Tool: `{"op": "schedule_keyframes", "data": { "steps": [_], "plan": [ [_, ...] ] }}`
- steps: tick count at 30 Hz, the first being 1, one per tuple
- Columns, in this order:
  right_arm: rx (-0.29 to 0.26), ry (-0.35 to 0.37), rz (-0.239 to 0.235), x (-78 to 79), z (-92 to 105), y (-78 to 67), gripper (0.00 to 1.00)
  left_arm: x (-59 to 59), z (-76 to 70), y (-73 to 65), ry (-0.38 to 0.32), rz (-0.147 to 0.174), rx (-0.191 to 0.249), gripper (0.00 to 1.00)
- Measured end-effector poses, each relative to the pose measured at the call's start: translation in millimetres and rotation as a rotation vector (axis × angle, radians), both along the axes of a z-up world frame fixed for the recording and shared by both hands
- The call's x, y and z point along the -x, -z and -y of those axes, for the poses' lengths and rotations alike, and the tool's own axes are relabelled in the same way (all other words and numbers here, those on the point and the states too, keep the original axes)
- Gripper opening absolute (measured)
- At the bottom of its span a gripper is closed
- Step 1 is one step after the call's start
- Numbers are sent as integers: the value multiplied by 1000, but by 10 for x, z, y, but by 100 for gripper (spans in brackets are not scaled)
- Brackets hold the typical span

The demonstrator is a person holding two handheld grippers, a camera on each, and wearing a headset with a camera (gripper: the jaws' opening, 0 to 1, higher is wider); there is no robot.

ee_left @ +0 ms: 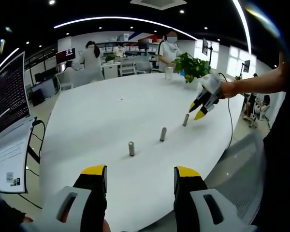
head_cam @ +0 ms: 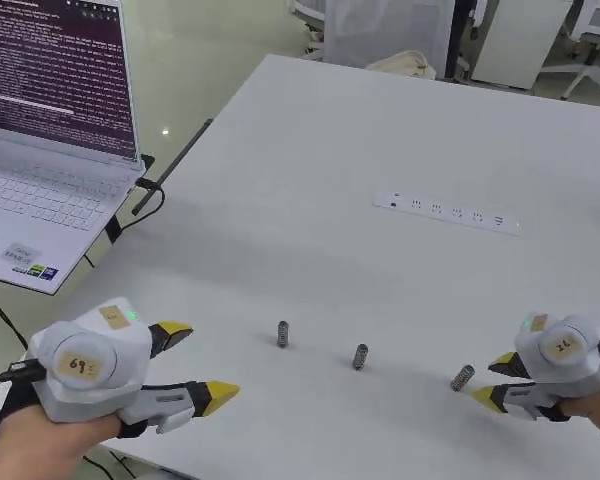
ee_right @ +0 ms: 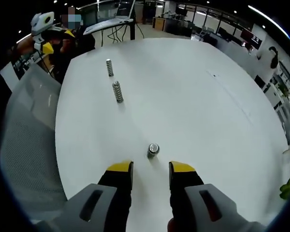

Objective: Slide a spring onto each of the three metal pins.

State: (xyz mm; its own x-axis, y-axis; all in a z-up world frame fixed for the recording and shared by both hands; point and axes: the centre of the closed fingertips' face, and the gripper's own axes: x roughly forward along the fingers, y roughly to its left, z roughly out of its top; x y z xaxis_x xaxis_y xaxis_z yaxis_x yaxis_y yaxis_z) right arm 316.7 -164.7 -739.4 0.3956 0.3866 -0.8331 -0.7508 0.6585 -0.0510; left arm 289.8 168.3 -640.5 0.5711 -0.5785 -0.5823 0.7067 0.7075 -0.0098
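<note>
Three small upright metal pieces stand in a row near the front of the white table [head_cam: 310, 180]: a left one [head_cam: 283, 334], a middle one [head_cam: 360, 356] and a right one [head_cam: 462, 378], slightly tilted. Each looks ribbed like a coiled spring. In the right gripper view the nearest [ee_right: 153, 150] shows a shiny round top, with the others [ee_right: 118, 91] [ee_right: 109, 67] farther off. My right gripper [head_cam: 490, 380] [ee_right: 151, 167] is open just short of the right piece. My left gripper [head_cam: 198, 362] [ee_left: 140, 171] is open and holds nothing, well left of the row [ee_left: 131, 148].
An open laptop [head_cam: 40, 150] sits on a separate stand at the left, with a black cable [head_cam: 170, 165] by the table's edge. A white power strip [head_cam: 450, 212] lies mid-table on the right. Chairs, a plant [ee_left: 193, 65] and people [ee_left: 170, 48] are beyond.
</note>
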Motion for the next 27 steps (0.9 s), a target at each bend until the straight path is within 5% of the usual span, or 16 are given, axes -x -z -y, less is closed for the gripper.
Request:
{"op": "schedule_keyframes", "data": {
  "steps": [17, 27],
  "plan": [
    [-159, 131, 106, 169, -221, -211, 32, -13, 57, 17, 11, -5, 21, 50],
    [-216, 156, 116, 376, -394, -295, 39, -12, 145, 62, 23, -15, 32, 50]
  ]
}}
